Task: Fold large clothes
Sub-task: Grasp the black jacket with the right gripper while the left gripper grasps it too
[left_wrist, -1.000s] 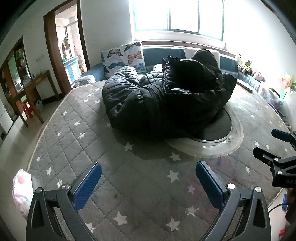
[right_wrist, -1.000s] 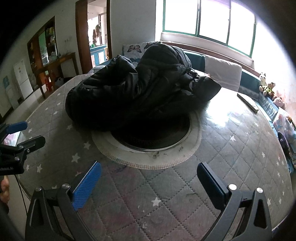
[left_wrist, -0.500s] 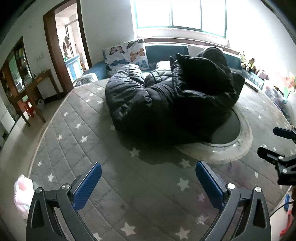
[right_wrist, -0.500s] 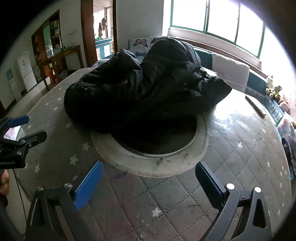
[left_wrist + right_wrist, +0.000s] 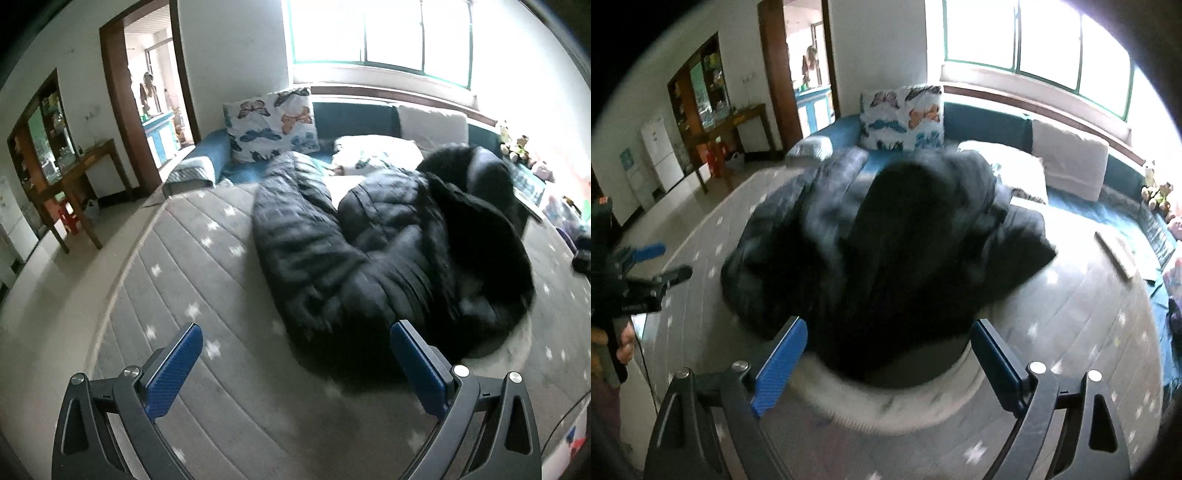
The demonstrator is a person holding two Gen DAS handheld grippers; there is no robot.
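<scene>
Black quilted puffer coat (image 5: 388,251), bulky and crumpled in a heap: we log it lying on the grey star-patterned quilted mattress (image 5: 207,295), partly over a round pale-rimmed inset (image 5: 908,402) in that surface. Both views are motion-blurred, so we cannot make out sleeves or the collar.

Left gripper (image 5: 295,369): we hold it over the mattress with the blue-padded jaws spread wide and nothing between them; the coat's near edge lies just beyond the right-hand pad.

Right gripper (image 5: 888,360): jaws likewise spread apart and empty, held above the inset's rim, with the coat's near edge between and just beyond the pads. Whether they touch the fabric we cannot tell.

Other entries: butterfly-print white cushion (image 5: 275,123) against the blue backrest behind the coat; white pillow (image 5: 1071,162) under the window; wooden side table (image 5: 79,184) by the doorway.
</scene>
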